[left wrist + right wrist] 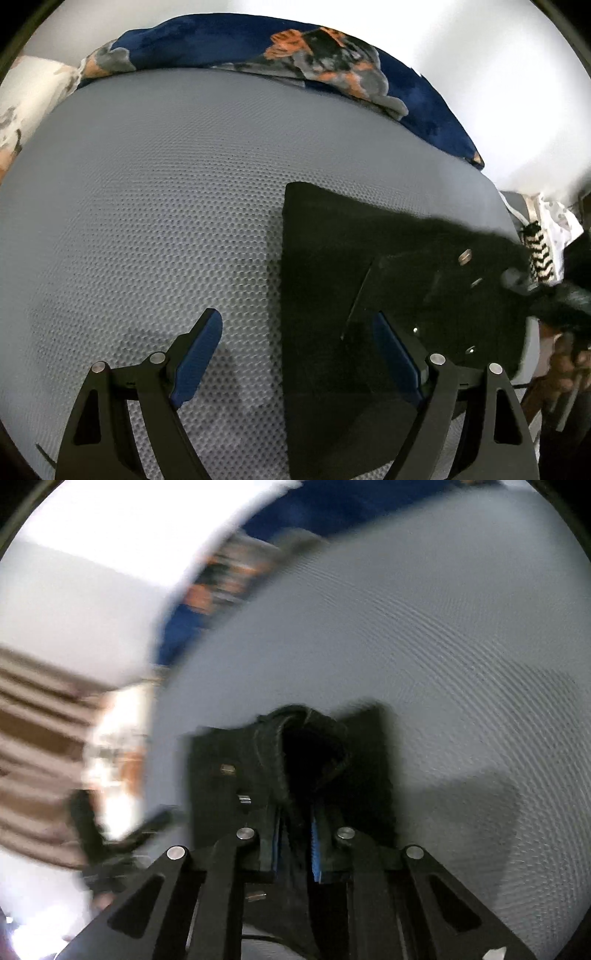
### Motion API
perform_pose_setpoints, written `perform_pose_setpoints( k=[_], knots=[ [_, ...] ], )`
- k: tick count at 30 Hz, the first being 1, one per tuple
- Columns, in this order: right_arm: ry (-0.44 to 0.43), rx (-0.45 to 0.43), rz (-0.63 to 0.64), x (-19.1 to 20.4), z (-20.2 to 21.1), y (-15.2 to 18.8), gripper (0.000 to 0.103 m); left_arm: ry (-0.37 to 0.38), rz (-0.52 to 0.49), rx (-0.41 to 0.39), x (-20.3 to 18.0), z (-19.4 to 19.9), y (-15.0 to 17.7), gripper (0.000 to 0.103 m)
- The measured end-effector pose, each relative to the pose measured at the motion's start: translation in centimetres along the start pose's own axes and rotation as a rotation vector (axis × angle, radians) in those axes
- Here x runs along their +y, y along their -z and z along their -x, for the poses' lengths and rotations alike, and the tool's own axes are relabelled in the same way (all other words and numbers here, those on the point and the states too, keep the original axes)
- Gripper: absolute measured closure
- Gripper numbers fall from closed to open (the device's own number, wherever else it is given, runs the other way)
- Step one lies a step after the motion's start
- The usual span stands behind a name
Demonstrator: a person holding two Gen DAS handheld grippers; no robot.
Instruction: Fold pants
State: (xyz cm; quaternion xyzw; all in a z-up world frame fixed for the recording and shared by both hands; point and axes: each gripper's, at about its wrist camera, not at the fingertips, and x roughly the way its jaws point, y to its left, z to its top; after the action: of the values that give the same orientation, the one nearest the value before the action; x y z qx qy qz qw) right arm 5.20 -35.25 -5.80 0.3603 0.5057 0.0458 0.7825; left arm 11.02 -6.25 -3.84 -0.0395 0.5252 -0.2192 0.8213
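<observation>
Black pants point(340, 254) lie on the grey textured mattress point(147, 206), partly folded, at the right of the left wrist view. My left gripper point(295, 332) is open and empty, its left finger over bare mattress and its right finger point(395, 354) over the pants. My right gripper point(297, 845) is shut on a bunched edge of the black pants point(295, 746) and holds it raised above the mattress point(443, 646); this view is blurred. The right gripper also shows in the left wrist view point(517, 280), gripping the pants at the right edge.
A dark blue blanket with orange and grey print point(258, 48) lies along the far edge of the mattress. A white wall stands behind. Patterned fabric point(539, 254) and a hand point(565, 358) are at the mattress's right edge.
</observation>
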Motion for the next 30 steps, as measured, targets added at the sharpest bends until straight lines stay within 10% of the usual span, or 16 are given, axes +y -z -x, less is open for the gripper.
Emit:
perform_pose_setpoints(
  k=[7, 30],
  knots=[
    [0.017, -0.011, -0.001, -0.9, 0.3, 0.5, 0.065, -0.091, -0.070, 0.070, -1.7, -3.7, 0.4, 0.019],
    [0.029, -0.033, 0.115, 1.4, 4.1, 6.7, 0.065, -0.085, -0.161, 0.089, -4.2, -2.0, 6.2, 0.019]
  ],
)
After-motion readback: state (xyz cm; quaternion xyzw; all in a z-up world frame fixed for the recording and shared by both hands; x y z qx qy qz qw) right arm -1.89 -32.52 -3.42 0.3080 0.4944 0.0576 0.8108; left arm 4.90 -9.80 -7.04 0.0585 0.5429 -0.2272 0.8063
